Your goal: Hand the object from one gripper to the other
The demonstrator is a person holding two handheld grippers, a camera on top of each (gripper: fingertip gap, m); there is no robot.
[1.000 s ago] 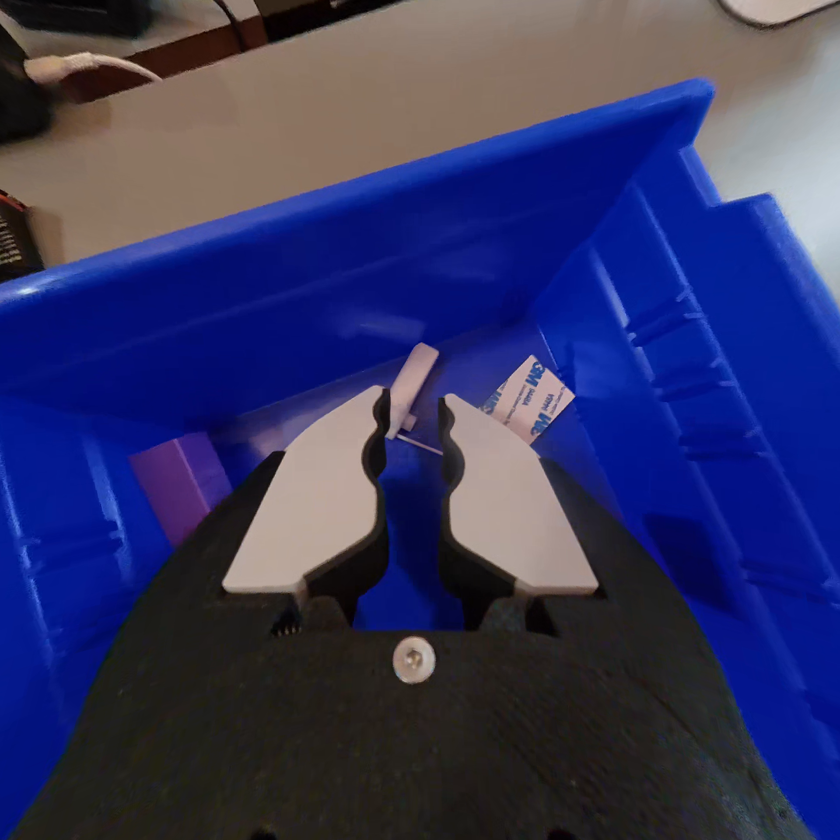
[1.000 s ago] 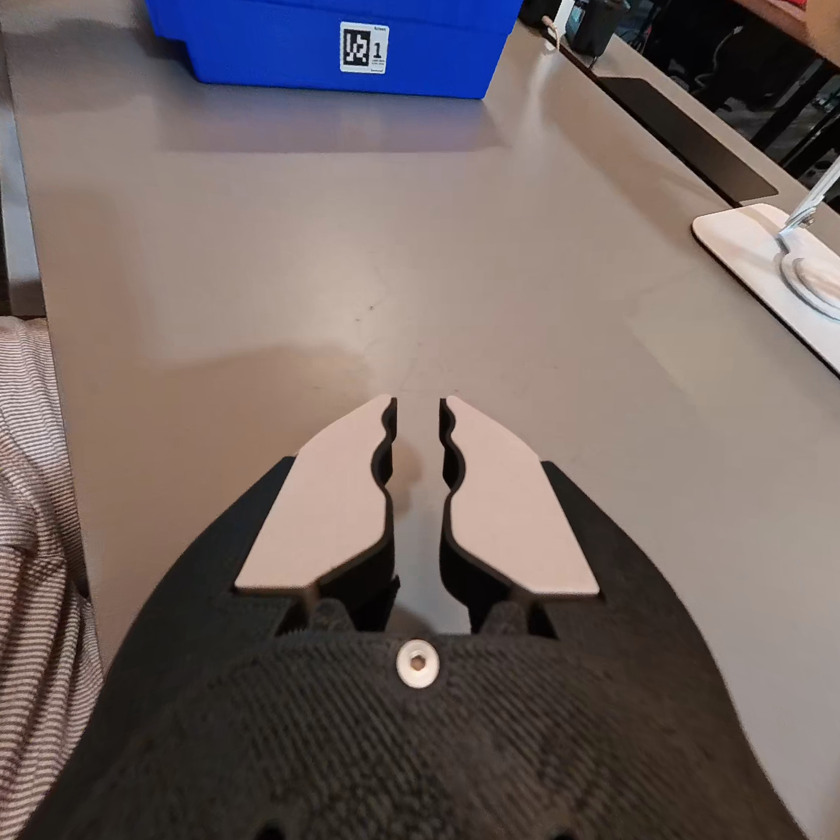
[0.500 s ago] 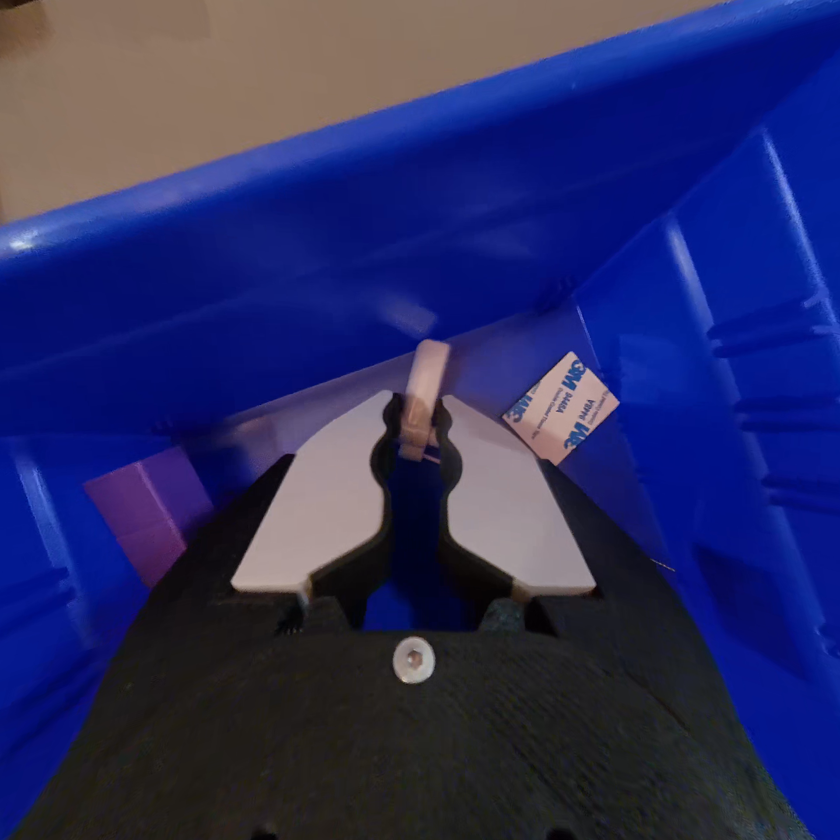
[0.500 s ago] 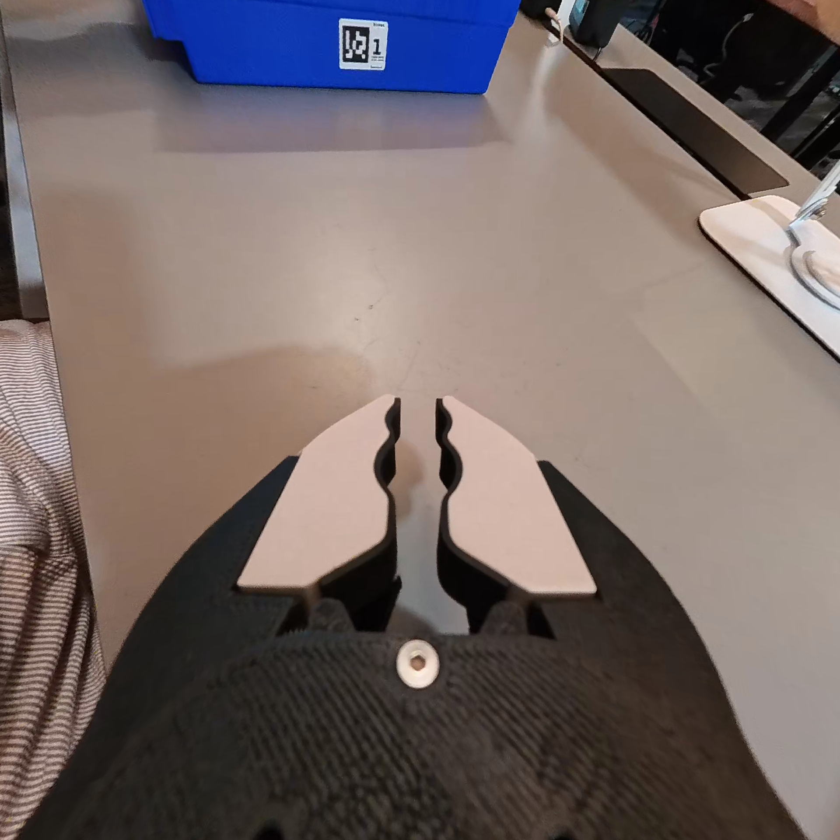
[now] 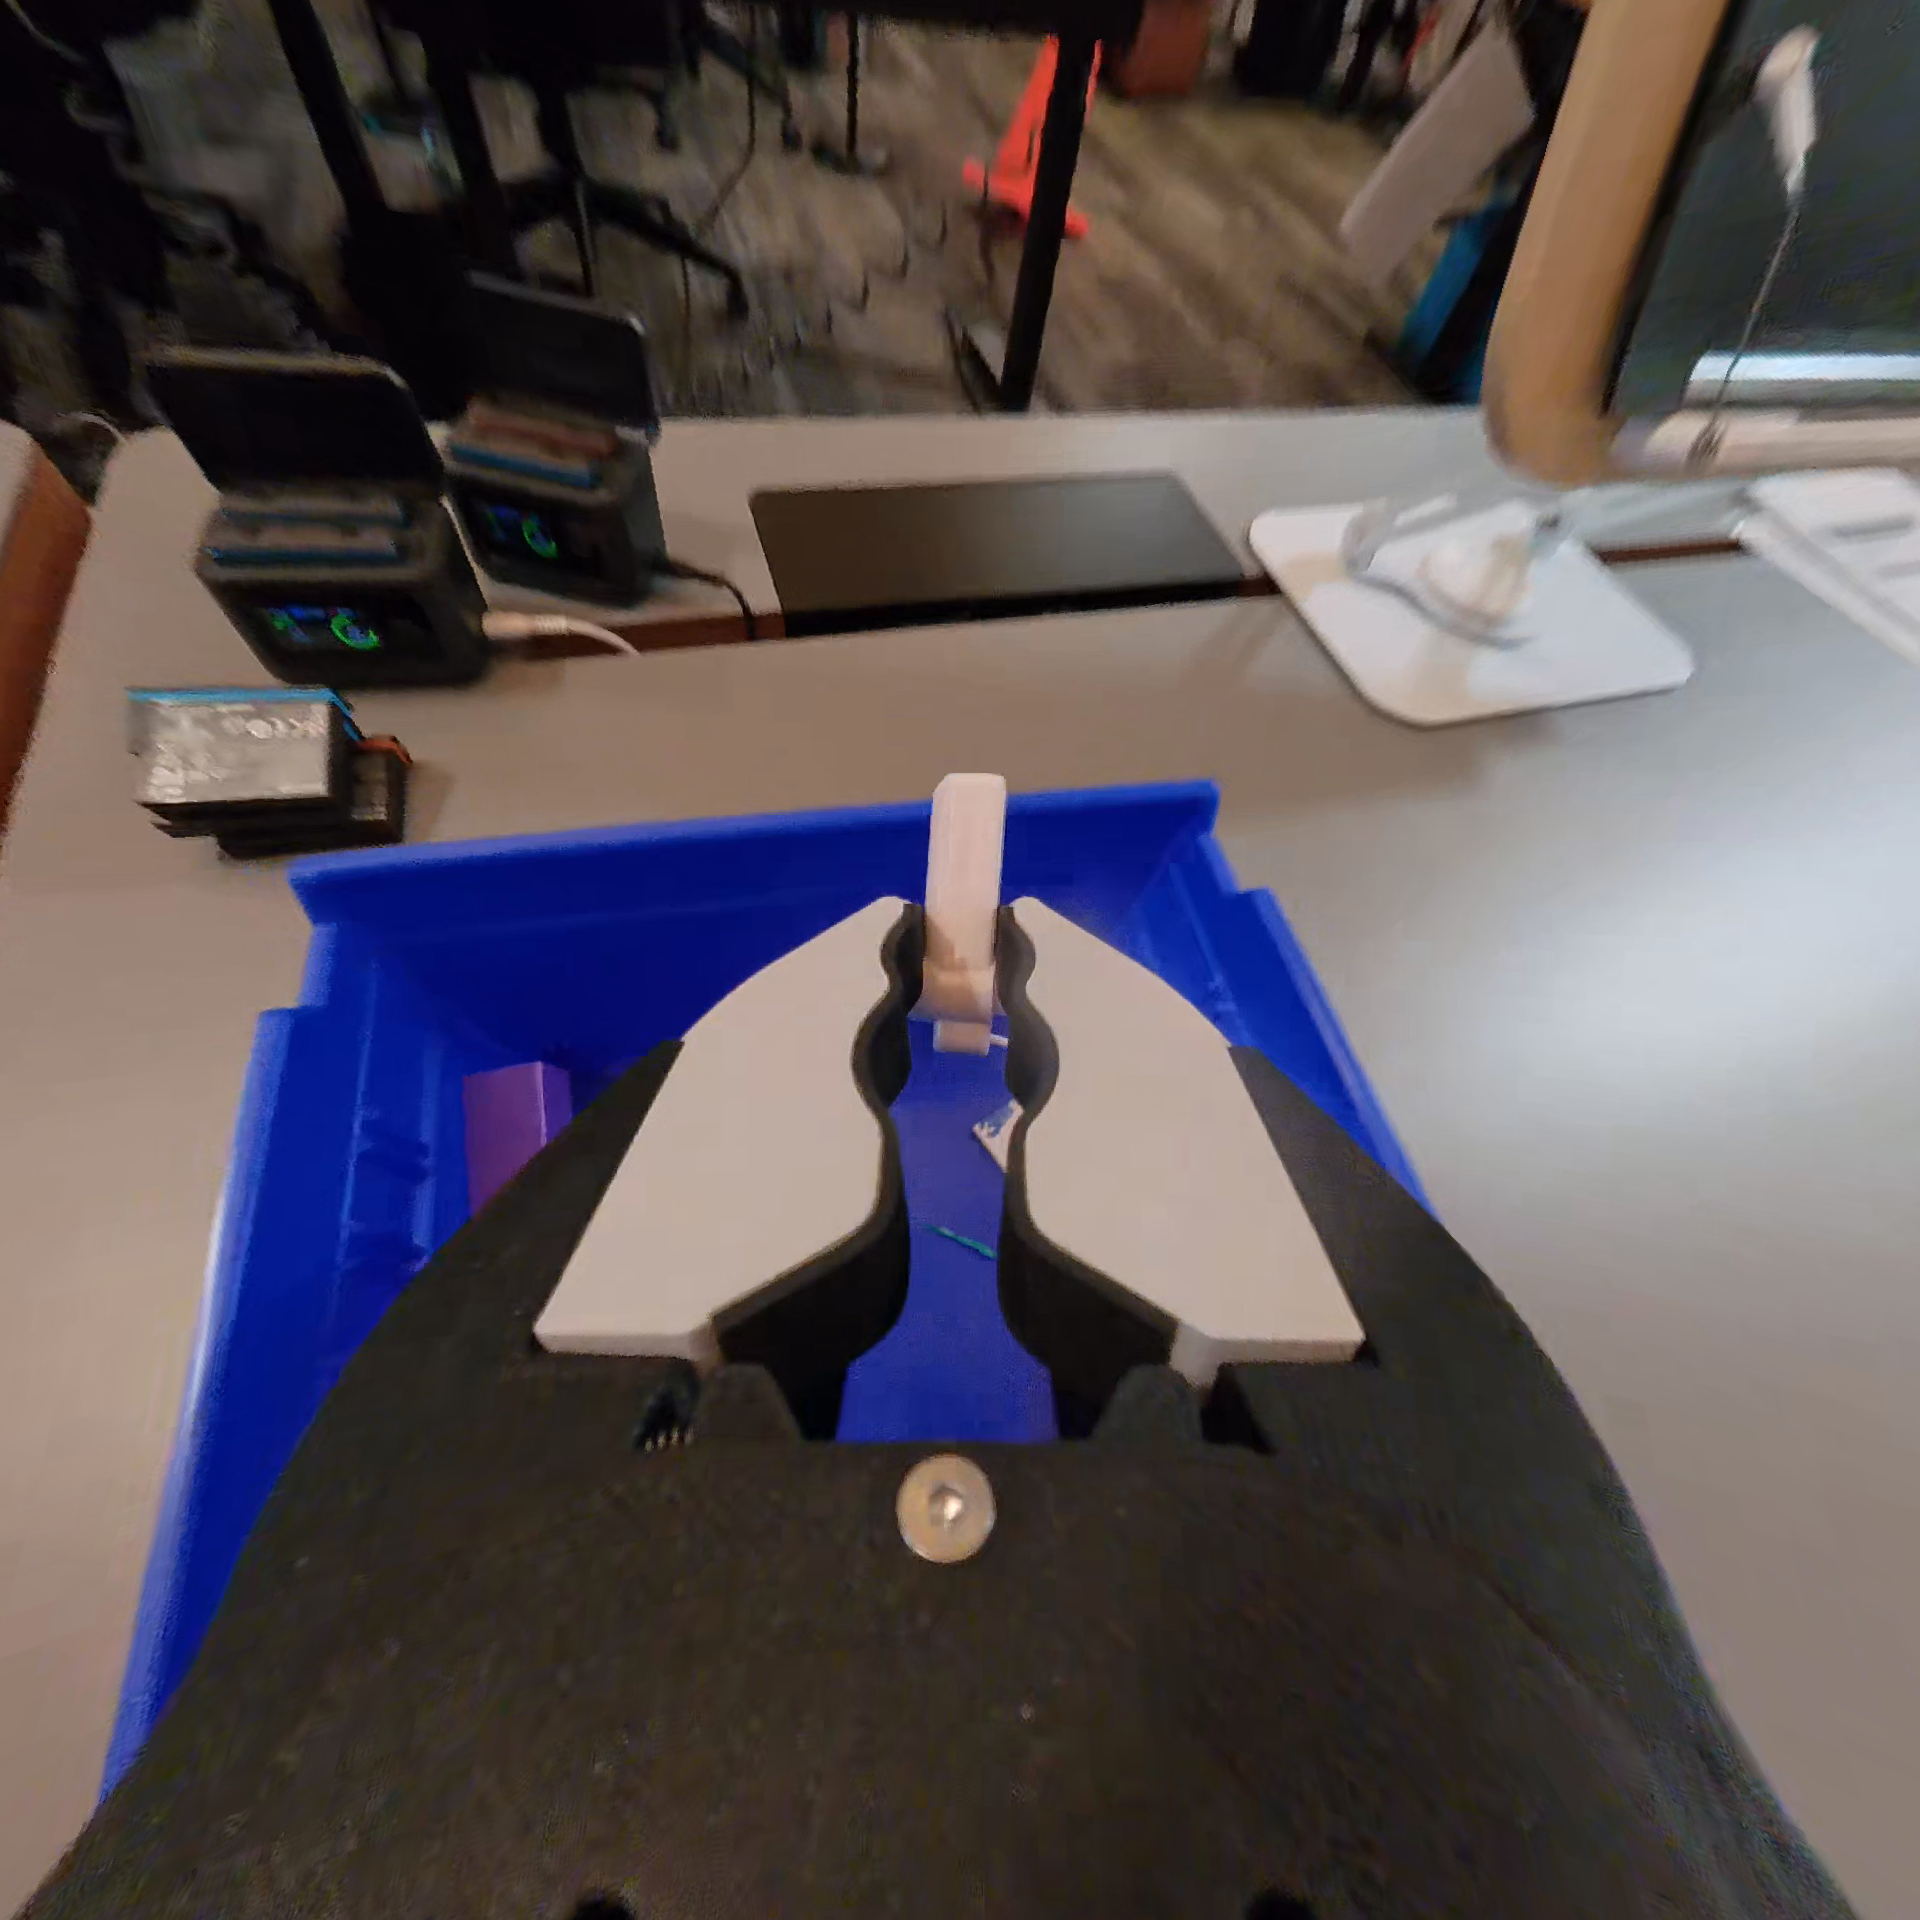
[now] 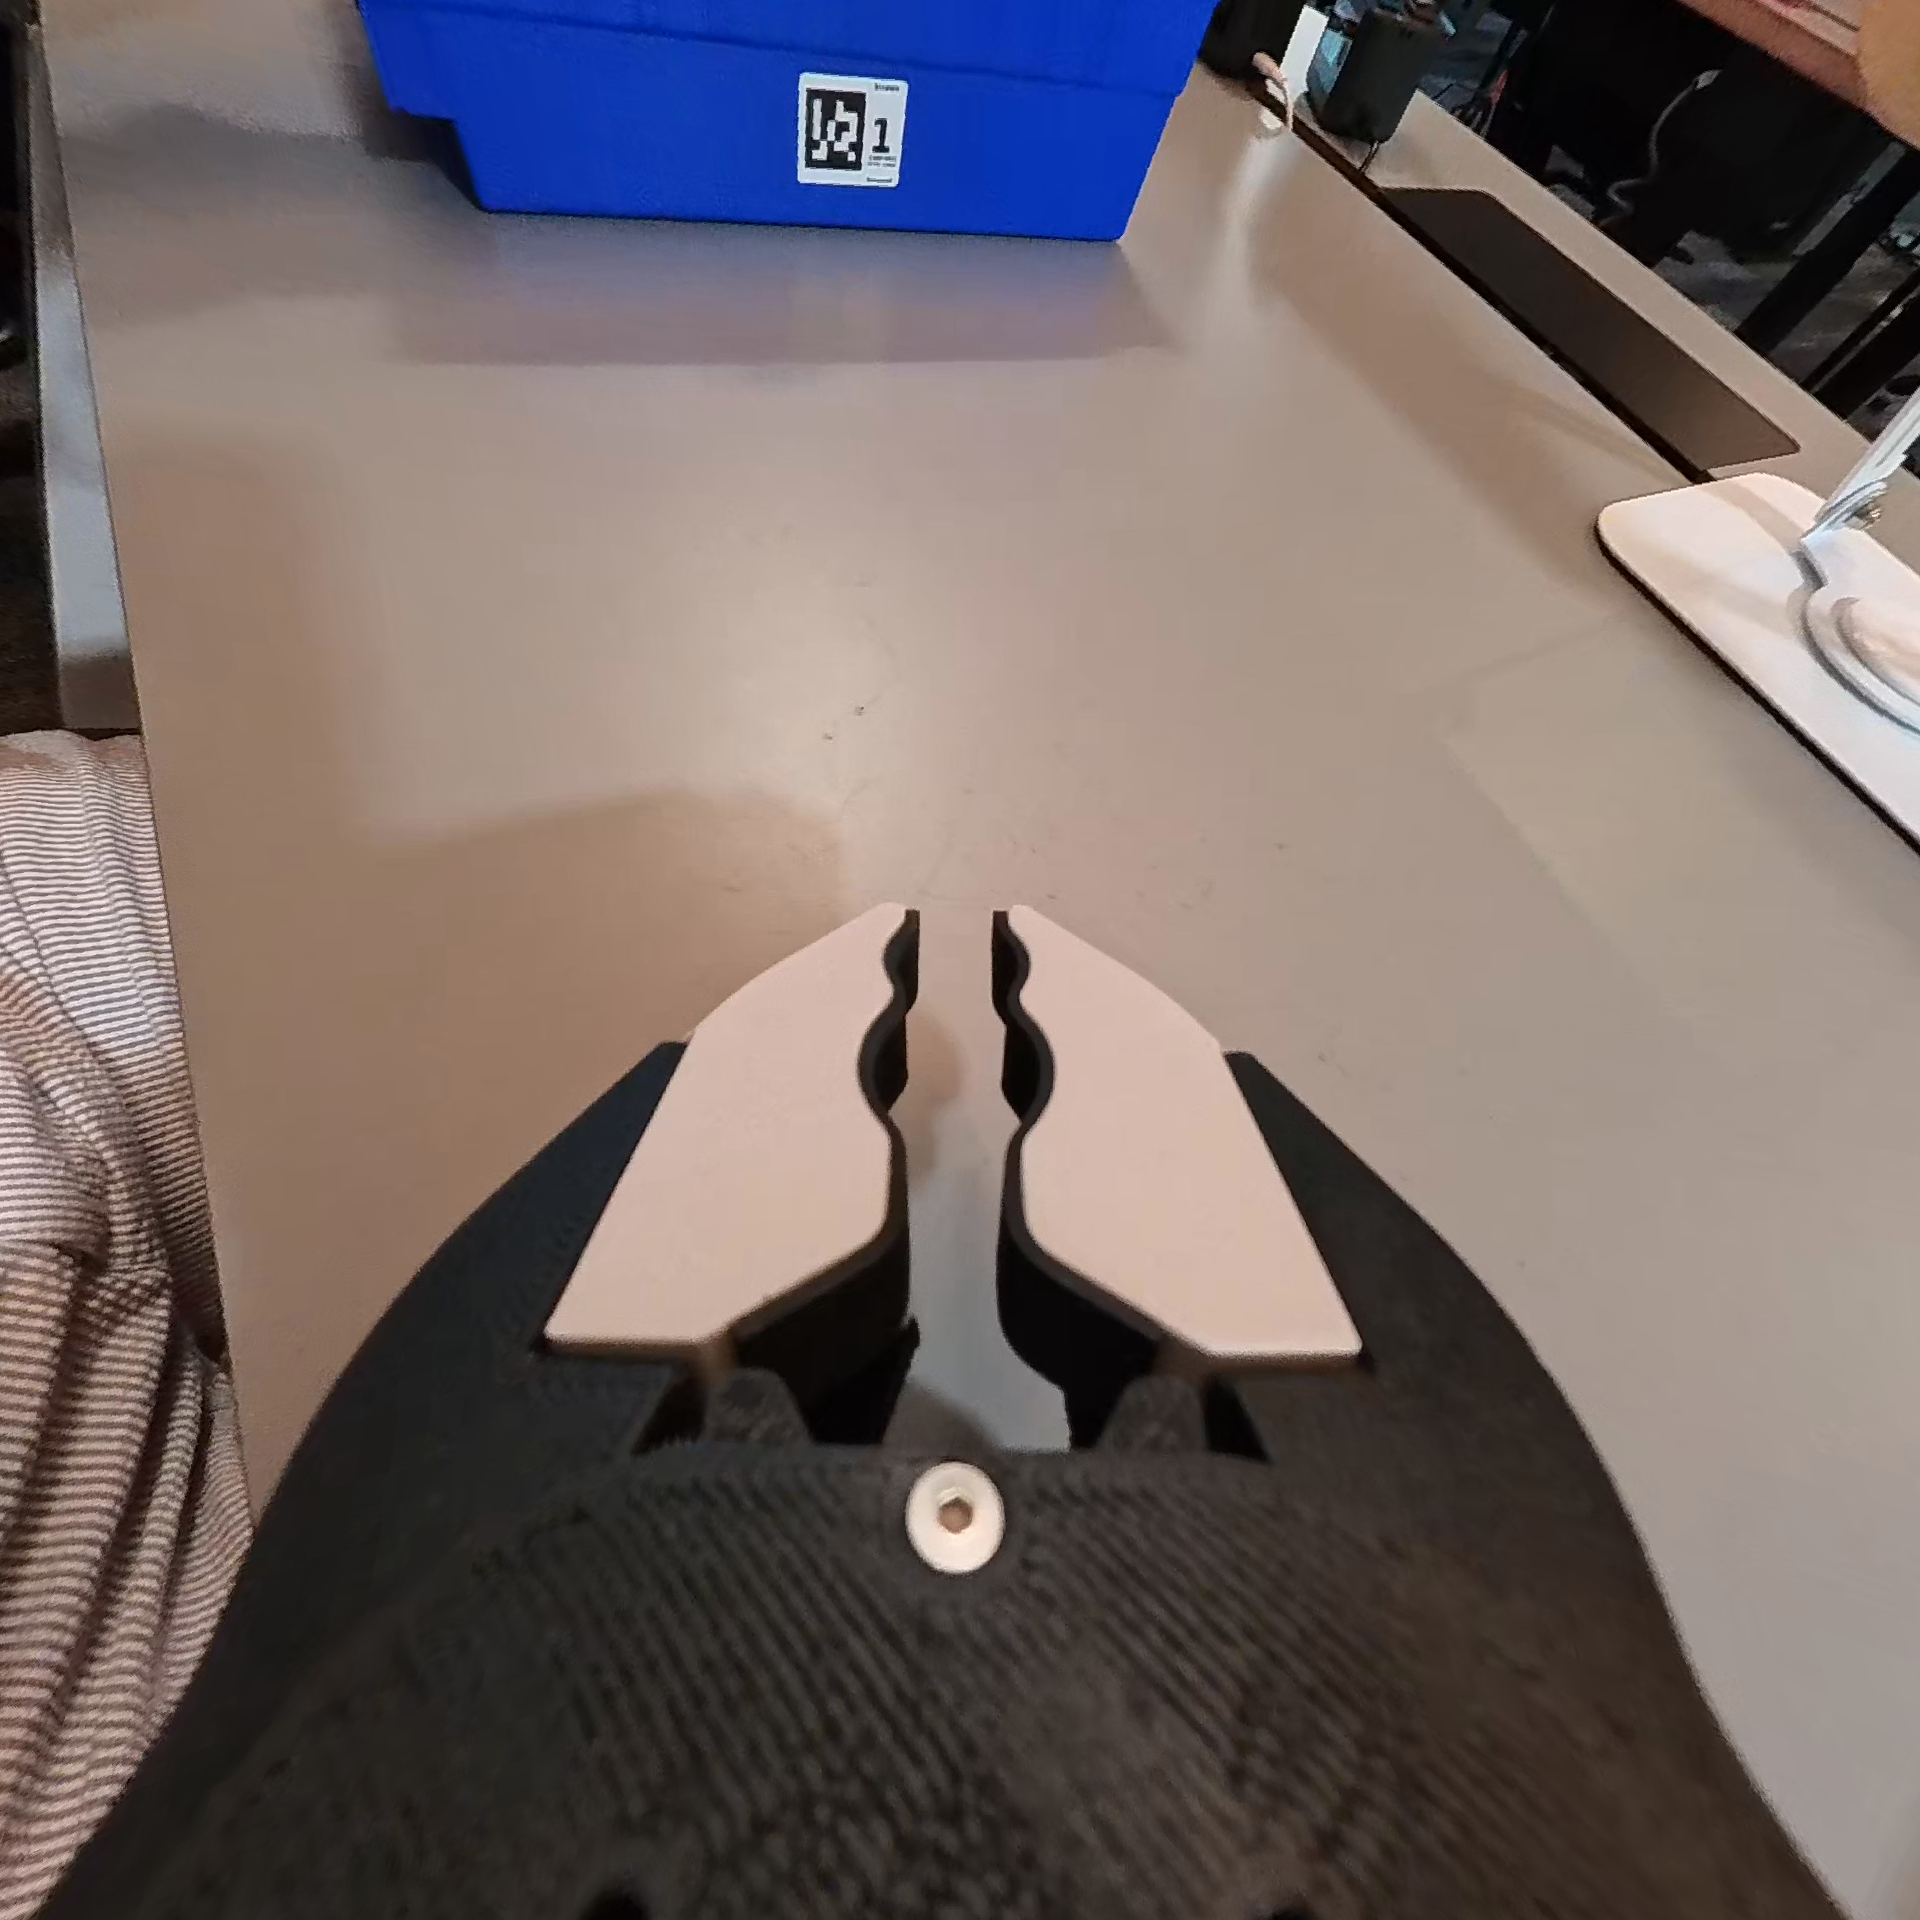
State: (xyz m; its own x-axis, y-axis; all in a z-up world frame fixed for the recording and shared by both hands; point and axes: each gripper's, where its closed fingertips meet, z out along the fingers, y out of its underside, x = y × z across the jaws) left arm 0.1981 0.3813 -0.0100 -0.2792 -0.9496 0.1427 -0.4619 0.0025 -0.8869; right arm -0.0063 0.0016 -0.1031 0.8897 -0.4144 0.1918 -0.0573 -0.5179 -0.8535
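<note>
**White piece in my left grip, right grip bare**

My left gripper point(image 5: 961, 920) is clamped on a small white piece point(image 5: 966, 894). My two fingertips pinch its lower part at the centre of the left wrist frame, and its rounded top sticks up past them, upright, in front of the far wall of the blue bin point(image 5: 665, 914). I hold the piece above the bin, not touching its floor.

Below my fingers the bin fills the middle and lower left of the frame. A purple block point(image 5: 514, 1127) lies against its left inner side, partly hidden by my left finger. A scrap of white and blue paper point(image 5: 997, 1127) shows on the bin floor in the gap between my fingers.

The bin sits on a grey table point(image 5: 1558, 987). At the left edge lies a stack of dark batteries point(image 5: 255, 764); behind it, upper left, stand two black charger cases point(image 5: 343, 566). A white monitor base point(image 5: 1475, 618) sits at the upper right.

My right gripper point(image 6: 956, 920) is low over the table point(image 6: 727, 582) at the centre of its frame, its fingers a narrow gap apart with nothing between them. The bin point(image 6: 790, 114), bearing a white tag point(image 6: 852, 130), stands at the top of that frame, well apart from me. A striped sleeve point(image 6: 83, 1143) fills the left edge, and the monitor base point(image 6: 1725, 592) shows at the right edge.
</note>
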